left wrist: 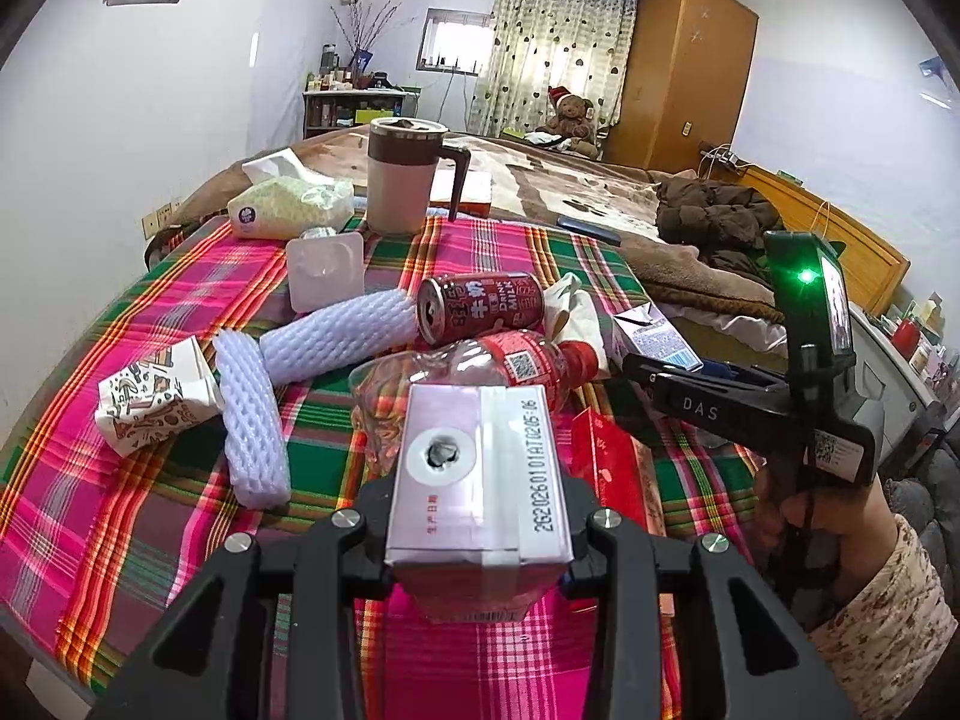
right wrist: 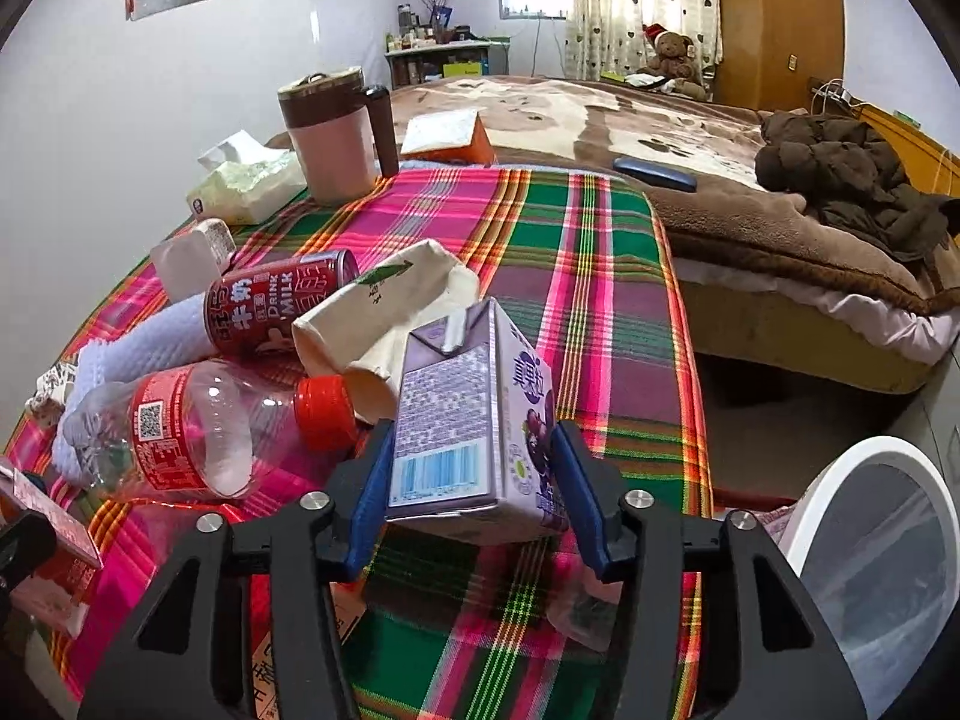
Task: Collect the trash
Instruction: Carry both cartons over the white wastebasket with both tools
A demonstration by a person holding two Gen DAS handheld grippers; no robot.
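Purple carton (right wrist: 474, 420) stands upright between the right claw's (right wrist: 474, 480) spread fingers; left claw (left wrist: 477, 516) pinches a pink carton (left wrist: 474, 468); bin (right wrist: 870, 546) lies right.

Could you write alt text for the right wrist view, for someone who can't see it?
The right gripper straddles a purple drink carton on a plaid tablecloth, beside a bottle and red can.
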